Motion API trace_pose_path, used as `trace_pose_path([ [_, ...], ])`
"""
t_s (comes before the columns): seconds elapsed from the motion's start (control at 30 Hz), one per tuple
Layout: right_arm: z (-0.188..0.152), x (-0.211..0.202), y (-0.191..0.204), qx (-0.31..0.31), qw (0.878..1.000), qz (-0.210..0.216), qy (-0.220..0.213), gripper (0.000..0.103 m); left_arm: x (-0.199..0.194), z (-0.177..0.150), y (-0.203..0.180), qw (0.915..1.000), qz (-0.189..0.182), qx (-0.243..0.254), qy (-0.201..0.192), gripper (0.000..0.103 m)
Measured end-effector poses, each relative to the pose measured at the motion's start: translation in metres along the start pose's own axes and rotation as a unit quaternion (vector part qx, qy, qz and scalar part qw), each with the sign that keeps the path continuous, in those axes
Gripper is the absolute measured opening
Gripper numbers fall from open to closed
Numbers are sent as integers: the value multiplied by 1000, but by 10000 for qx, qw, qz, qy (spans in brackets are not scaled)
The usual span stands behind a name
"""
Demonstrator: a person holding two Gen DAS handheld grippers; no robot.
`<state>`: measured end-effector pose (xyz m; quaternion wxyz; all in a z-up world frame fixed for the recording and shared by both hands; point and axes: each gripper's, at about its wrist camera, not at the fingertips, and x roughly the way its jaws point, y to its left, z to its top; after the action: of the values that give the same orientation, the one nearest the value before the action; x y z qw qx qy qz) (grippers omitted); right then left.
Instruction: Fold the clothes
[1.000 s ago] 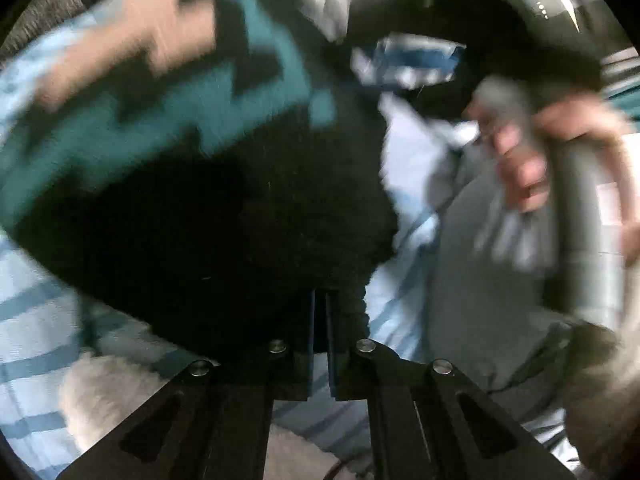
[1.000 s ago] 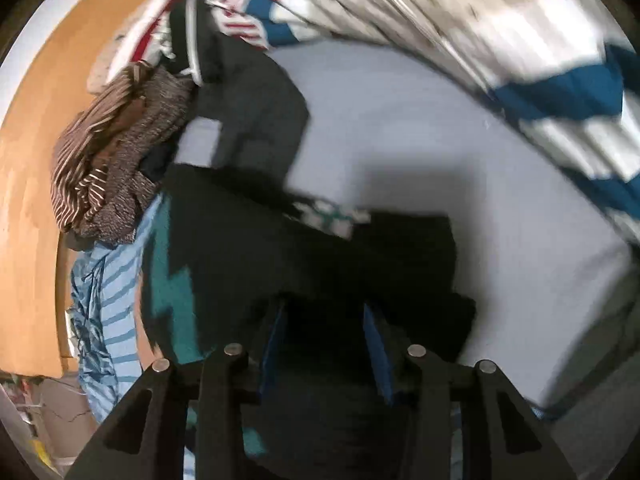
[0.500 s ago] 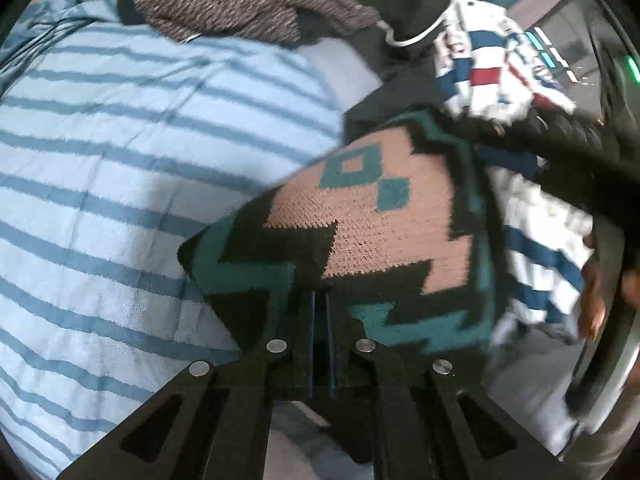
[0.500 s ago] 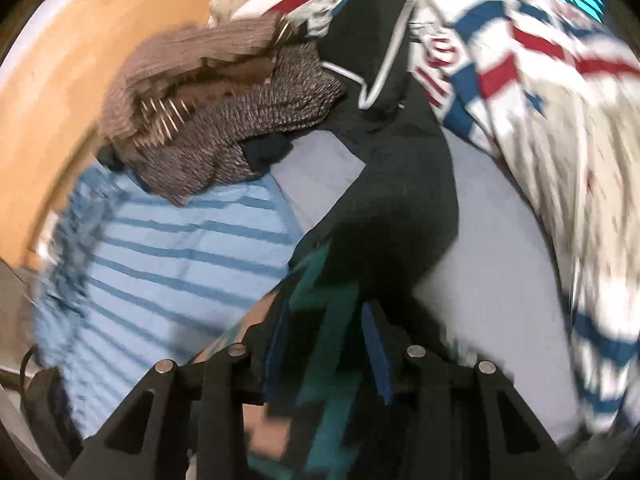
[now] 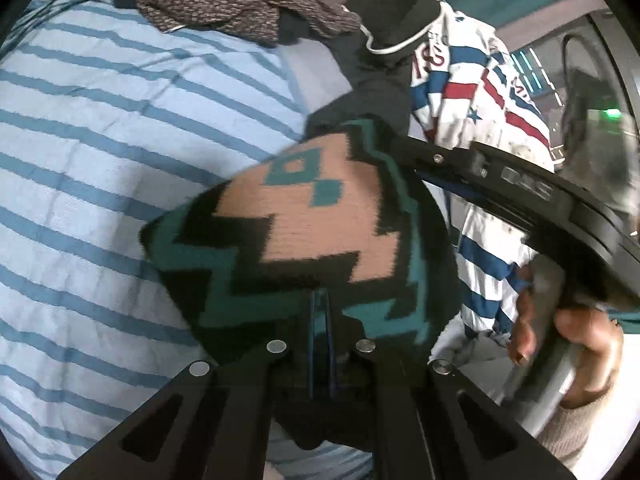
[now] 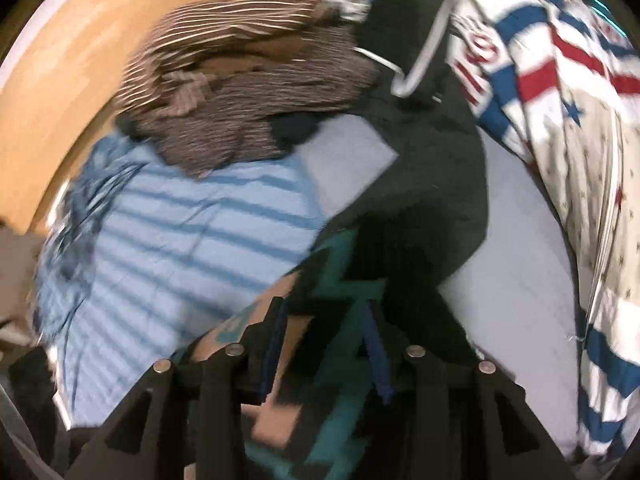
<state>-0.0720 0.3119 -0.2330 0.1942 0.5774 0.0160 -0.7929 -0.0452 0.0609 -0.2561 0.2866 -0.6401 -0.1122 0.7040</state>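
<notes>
Teal-and-black patterned sweater [image 5: 304,240] is bunched between both grippers' fingers [image 6: 276,344].

The right gripper [image 6: 324,344] has its blue-padded fingers [image 6: 272,344] clamped on a bunched patterned sweater [image 6: 332,292] — black, teal and tan zigzags. Left of the sweater lies a blue striped shirt [image 6: 180,240]; beyond the shirt, a brown striped heap [image 6: 240,92]. Right of the sweater — a flag-print cloth [image 6: 560,120].
</notes>
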Motion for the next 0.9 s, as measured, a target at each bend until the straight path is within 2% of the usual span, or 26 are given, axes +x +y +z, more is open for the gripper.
trace_pose_path([
  [0.03,-3,-2,4,-132,9999,-50,49,43,1,-1,-4,10000,58,34,4,7],
  [0.07,-6,0,6,-237,9995,-162,118,43,7,0,-7,9996,295,45,27,7],
  [0.17,-15,20,-1,-311,9966,-636,425,43,25,-3,13,9982,514,-288,61,7],
  [0.27,-24,41,-16,-161,9971,-552,504,43,21,-8,33,9974,68,-722,-62,6],
  [0.43,-29,39,-14,-155,9976,-562,379,45,23,-13,37,9970,48,-761,-150,3],
  [0.5,-28,30,-12,-116,9980,-539,316,45,14,-14,35,9959,-55,-902,48,3],
  [0.6,-34,6,-8,-141,9991,-390,118,45,6,-15,29,9947,-434,-884,278,3],
  [0.67,-43,-9,-3,-346,9992,-207,32,55,3,-17,22,9953,-498,-754,337,3],
  [0.77,-51,-6,1,-651,9973,-268,186,56,6,-20,14,9978,-138,-621,190,3],
  [0.8,-53,3,-1,-694,9960,-465,324,55,15,-22,16,9976,162,-628,236,3],
  [0.87,-59,28,-7,-630,9941,-604,646,59,29,-27,23,9968,256,-710,255,3],
  [0.9,-62,38,-9,-574,9945,-596,645,60,31,-29,25,9969,234,-728,200,3],
])
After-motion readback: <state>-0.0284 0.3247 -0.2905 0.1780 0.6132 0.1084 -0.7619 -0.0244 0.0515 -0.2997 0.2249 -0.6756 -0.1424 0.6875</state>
